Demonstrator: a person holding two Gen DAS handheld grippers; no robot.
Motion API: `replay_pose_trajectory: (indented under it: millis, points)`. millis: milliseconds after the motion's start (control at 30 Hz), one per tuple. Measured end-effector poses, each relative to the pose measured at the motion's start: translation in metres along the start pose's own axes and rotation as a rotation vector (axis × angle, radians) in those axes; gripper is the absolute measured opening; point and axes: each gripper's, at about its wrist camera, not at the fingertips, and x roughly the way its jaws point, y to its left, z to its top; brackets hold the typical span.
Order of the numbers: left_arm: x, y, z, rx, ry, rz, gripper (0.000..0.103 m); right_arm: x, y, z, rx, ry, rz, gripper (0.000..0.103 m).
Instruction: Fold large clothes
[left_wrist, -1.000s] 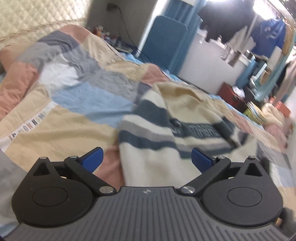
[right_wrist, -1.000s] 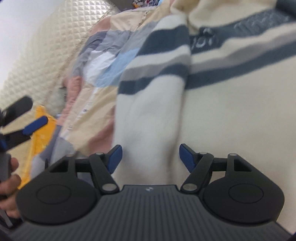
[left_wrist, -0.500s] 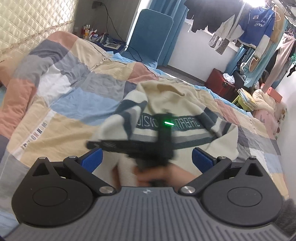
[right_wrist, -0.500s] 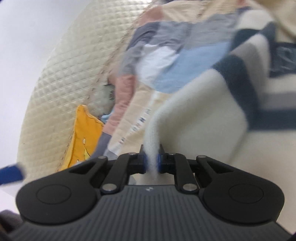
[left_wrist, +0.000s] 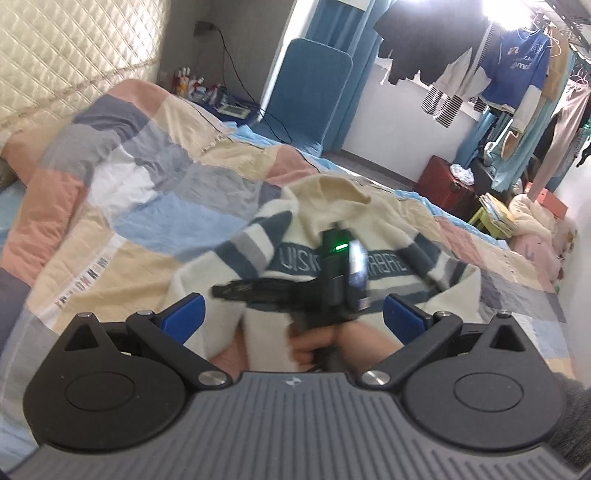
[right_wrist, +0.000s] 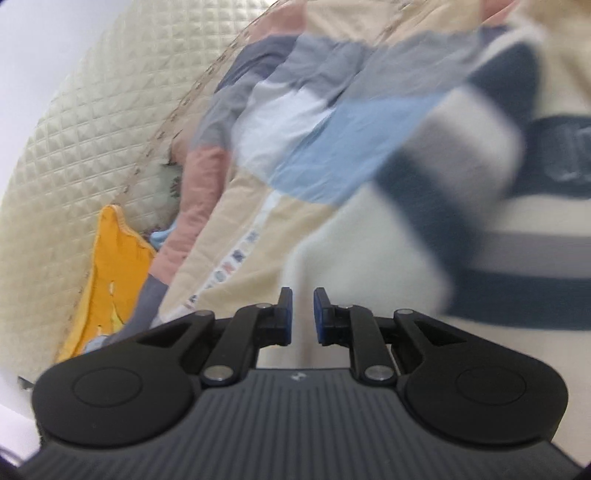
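Note:
A cream sweater with navy and grey stripes (left_wrist: 373, 236) lies on the patchwork quilt, its left sleeve folded in over the body. My left gripper (left_wrist: 293, 317) is wide open and empty, held above the sweater's near edge. The right gripper's body (left_wrist: 295, 291) shows in the left wrist view, over the sweater's middle. In the right wrist view my right gripper (right_wrist: 300, 315) has its jaws slightly apart with nothing between them, above the sweater's white sleeve (right_wrist: 369, 236).
The patchwork quilt (left_wrist: 122, 173) covers the bed. A quilted headboard (right_wrist: 74, 122) and a yellow pillow (right_wrist: 110, 266) are at the left. A blue chair (left_wrist: 314, 85), hanging clothes (left_wrist: 517, 62) and a red case (left_wrist: 447, 181) stand beyond the bed.
My right gripper shut on the sleeve, carried it over the sweater, and has now let it go. My left gripper stayed open and drew back a little.

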Motion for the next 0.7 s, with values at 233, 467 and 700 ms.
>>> replay_pose_trajectory:
  millis: [233,467,700]
  points:
    - [-0.007,-0.03,-0.012,0.029,-0.015,-0.058,0.103,-0.091,-0.038,0.008,0.026,-0.137,-0.161,0.018]
    - [-0.018,-0.059,-0.032,0.062,0.013,-0.116,0.103,-0.155,-0.072,-0.007,0.047,-0.242,-0.298,0.018]
    - [-0.028,-0.088,-0.054,0.085,0.012,-0.112,0.103,-0.213,-0.112,-0.049,0.134,-0.275,-0.489,0.018]
